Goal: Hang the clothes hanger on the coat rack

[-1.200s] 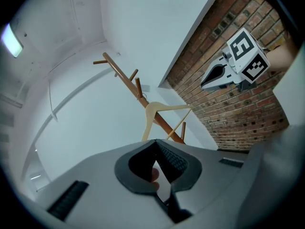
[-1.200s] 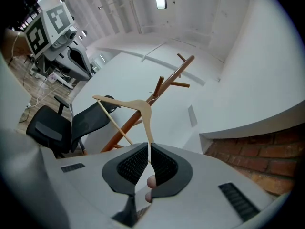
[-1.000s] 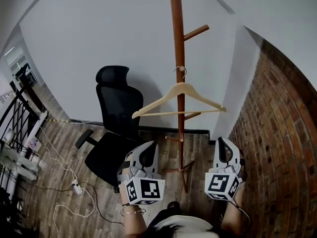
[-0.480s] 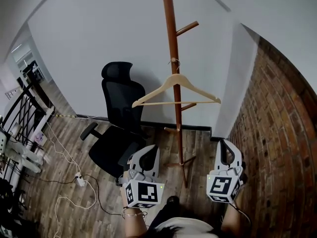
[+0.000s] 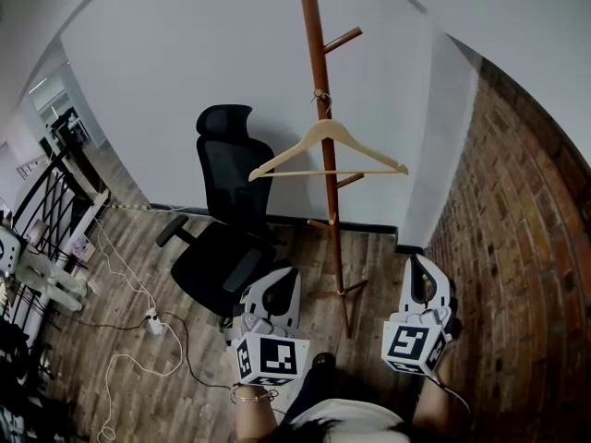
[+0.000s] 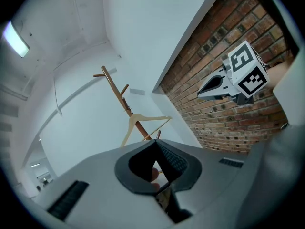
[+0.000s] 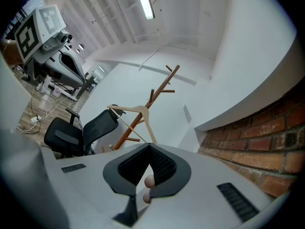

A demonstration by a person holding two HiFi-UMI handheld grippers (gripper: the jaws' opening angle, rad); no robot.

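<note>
Both claws are clenched on nothing. The left claw (image 5: pixel 284 275) and right claw (image 5: pixel 420 266) sit low in the head view with their pads pressed together, well apart from the hanger (image 5: pixel 325 128). The hanger already hangs partway up the rack (image 5: pixel 307 35), its shoulders spread to either side of the pole and its bar close to level. The rack stands by the white wall, between the chair (image 5: pixel 226 155) and the brick wall (image 5: pixel 517 201).

It looks like a plain wooden hanger, so I judge it light and stiff, with smooth wood that could slide in my pads. It hangs free, so a nudge would probably set it swinging. If I had to take it, I would grip a thick shoulder near the neck. The thin lower bar would be the poorer hold.

How it catches on the rack is too small to read in any view. The rack's top is cut off by the frame edge in the head view. From each claw's own view, the closed jaws cover the rack's lower part.
</note>
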